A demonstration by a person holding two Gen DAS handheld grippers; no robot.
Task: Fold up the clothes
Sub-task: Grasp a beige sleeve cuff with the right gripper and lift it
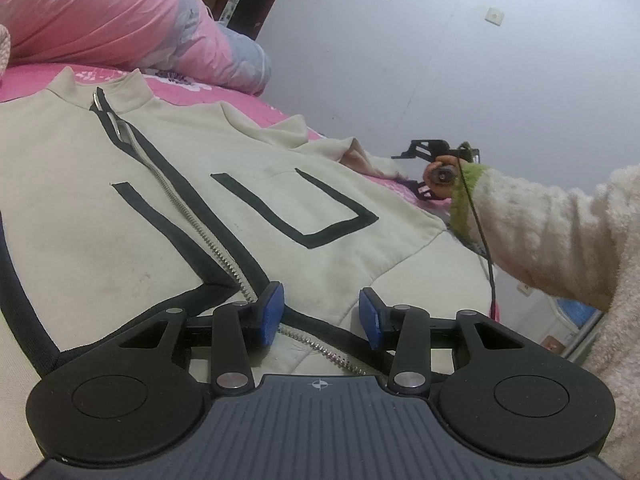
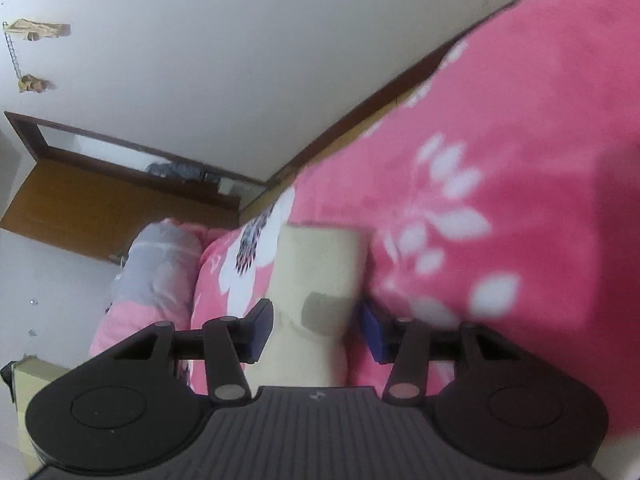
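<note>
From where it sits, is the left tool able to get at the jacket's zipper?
Probably yes: the left tool hangs open right over the zipper near the cream jacket's hem, nothing between them.

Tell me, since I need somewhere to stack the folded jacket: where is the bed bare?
Bare pink sheet lies right of the cream sleeve, up to the wall. The jacket and rolled quilt crowd the rest.

A pink floral bedsheet (image 2: 500, 128) covered the bed. A rolled pink-and-grey quilt (image 1: 120, 20) lay at its far end. Behind stood a pale wall (image 1: 460, 60) carrying a small white switch plate (image 1: 495, 15), and a brown wooden door (image 2: 68, 204) was partly visible beside the wall.
</note>
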